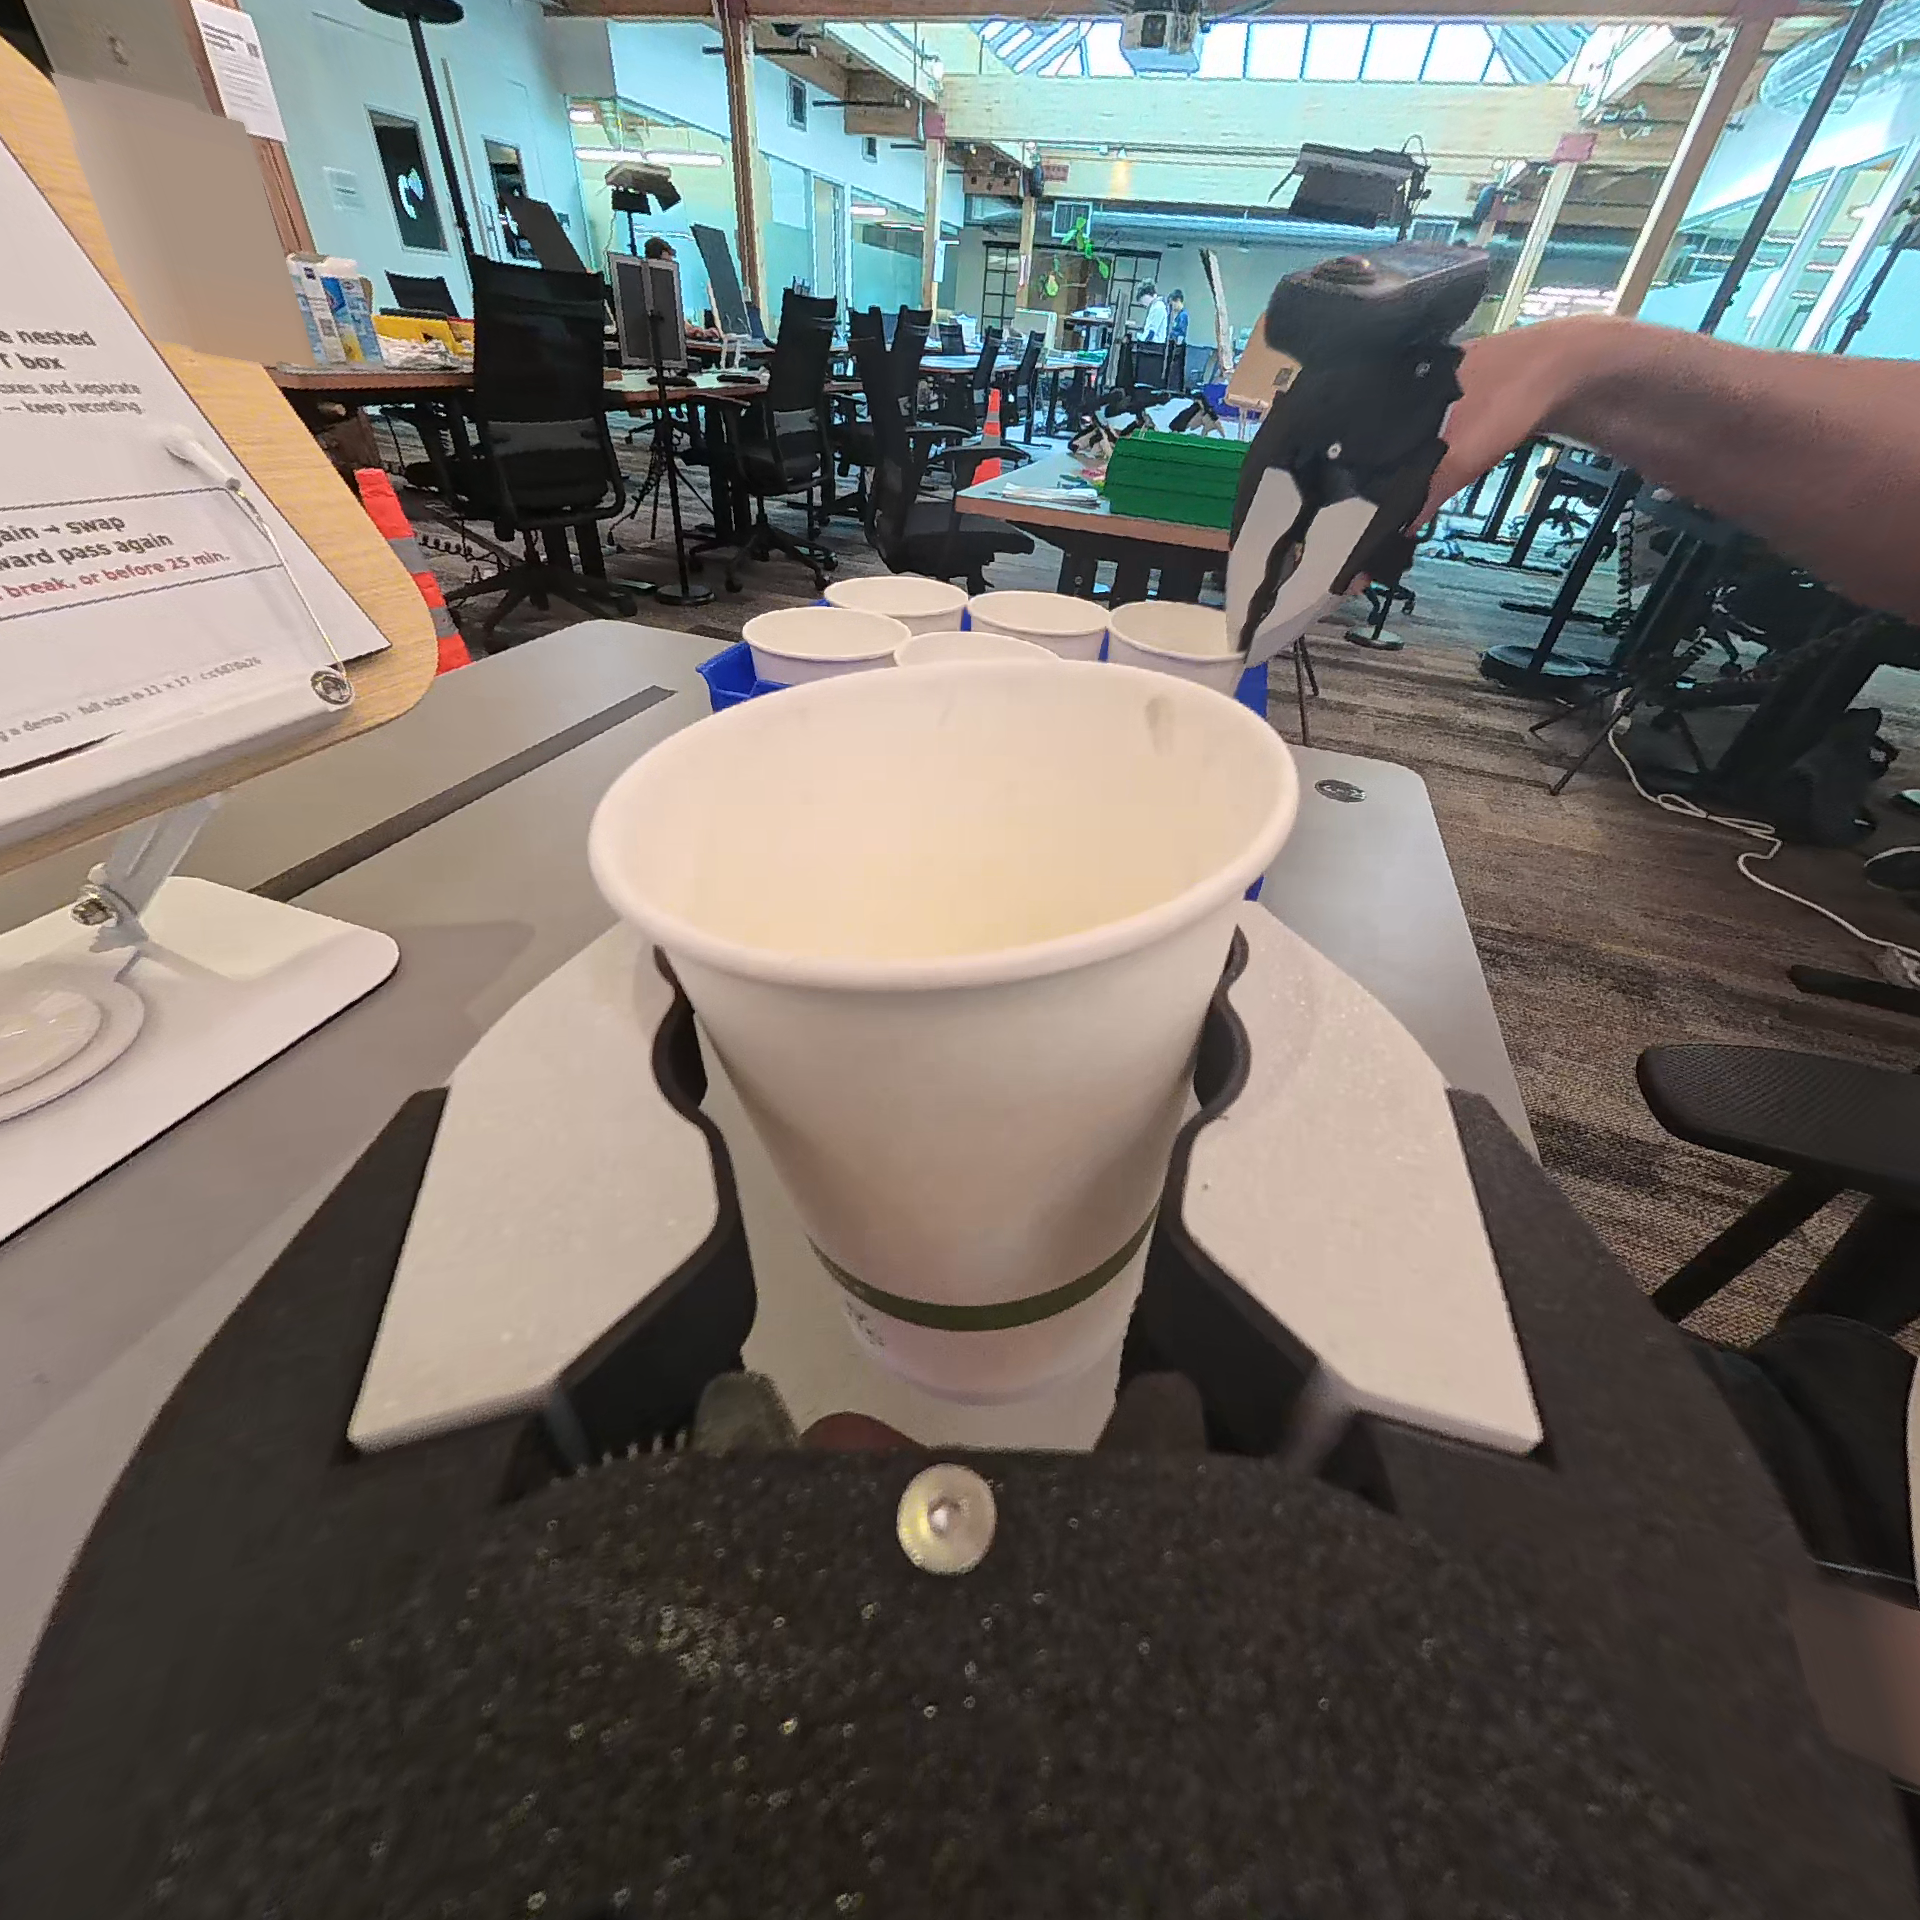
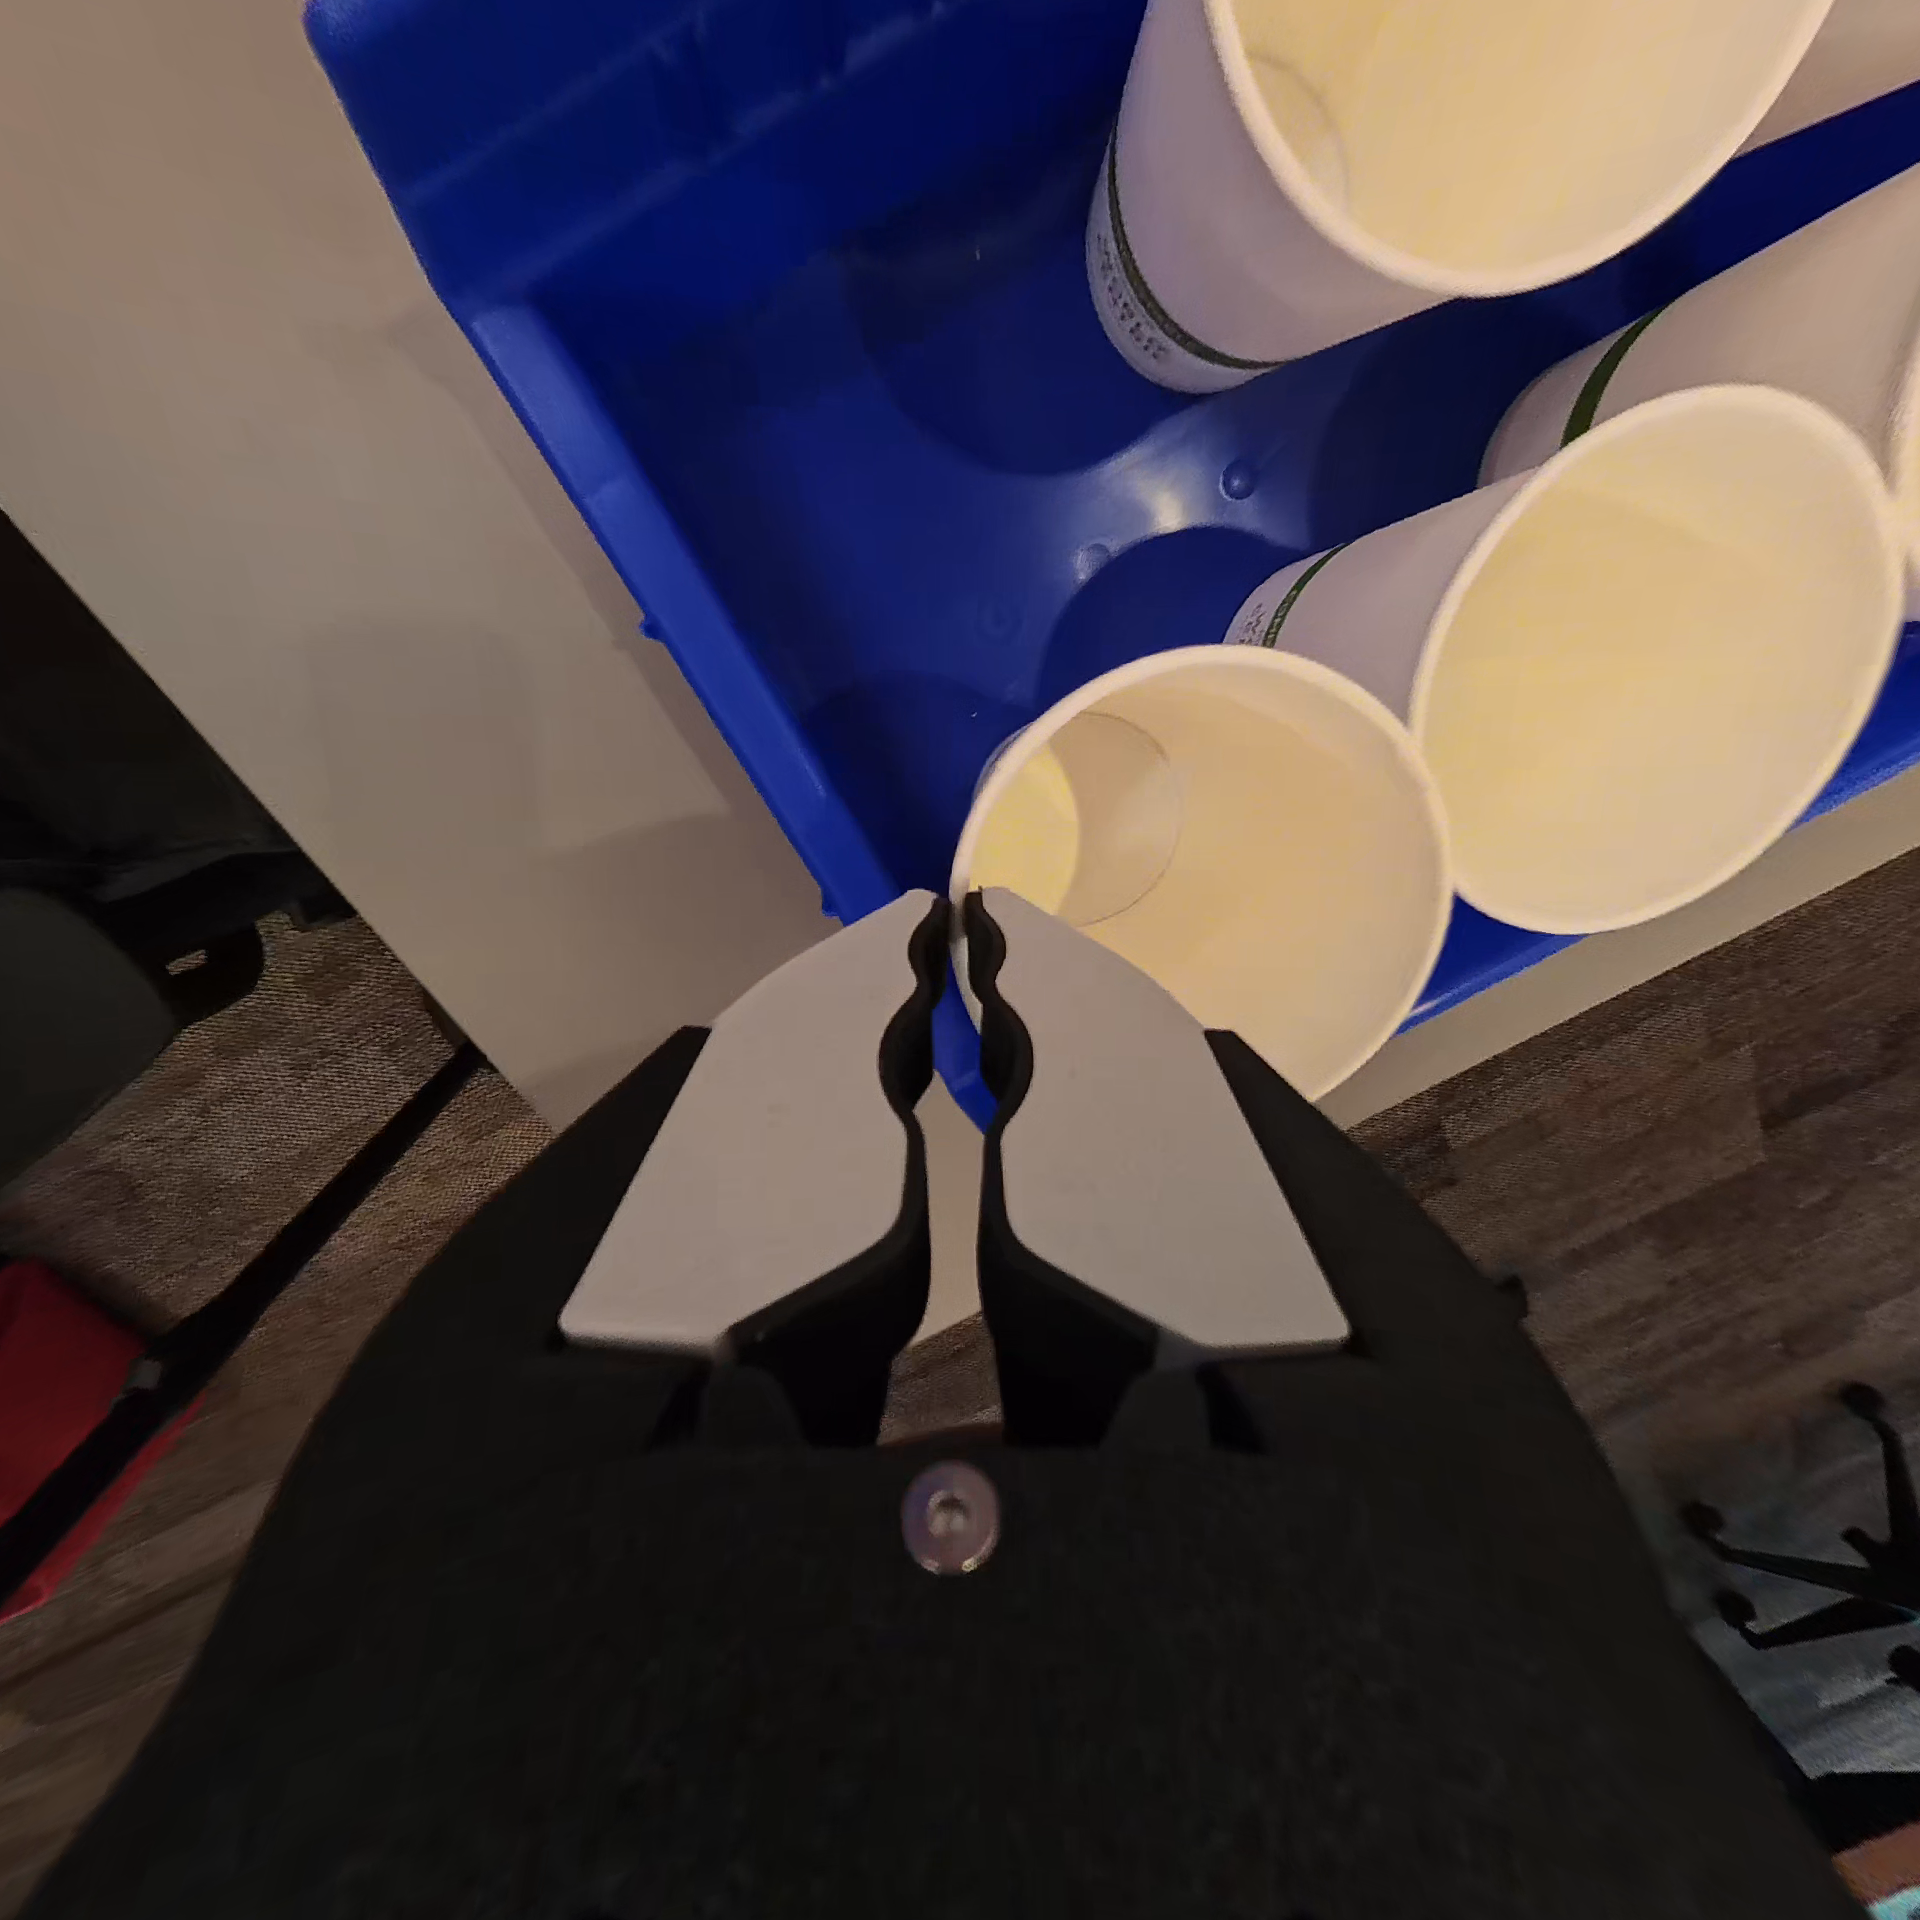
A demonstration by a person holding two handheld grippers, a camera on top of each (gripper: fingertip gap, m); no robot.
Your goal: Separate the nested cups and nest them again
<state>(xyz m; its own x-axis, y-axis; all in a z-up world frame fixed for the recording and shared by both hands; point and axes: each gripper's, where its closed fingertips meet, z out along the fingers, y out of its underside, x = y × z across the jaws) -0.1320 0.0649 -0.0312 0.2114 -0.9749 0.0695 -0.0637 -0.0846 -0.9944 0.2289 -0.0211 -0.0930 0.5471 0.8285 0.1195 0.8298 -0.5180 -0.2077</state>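
Left gripper [image 1: 940,1049] clamps cup [image 1: 940,935], frame centre. Right gripper [image 2: 957,914], jaws nearly closed, pinches rim of tray cup [image 2: 1205,862] in blue tray [image 2: 665,582], centre right. Likely re-nesting: next, lift pinched cup clear, align over held cup.

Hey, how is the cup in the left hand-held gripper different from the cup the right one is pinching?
The left hand-held gripper grips its cup around the body, jaws wide; the right hand-held gripper pinches only the rim of the corner cup, jaws nearly closed. The left cup is outside the blue bin; the corner cup sits in it beside other cups. Both are white paper cups, open and empty.
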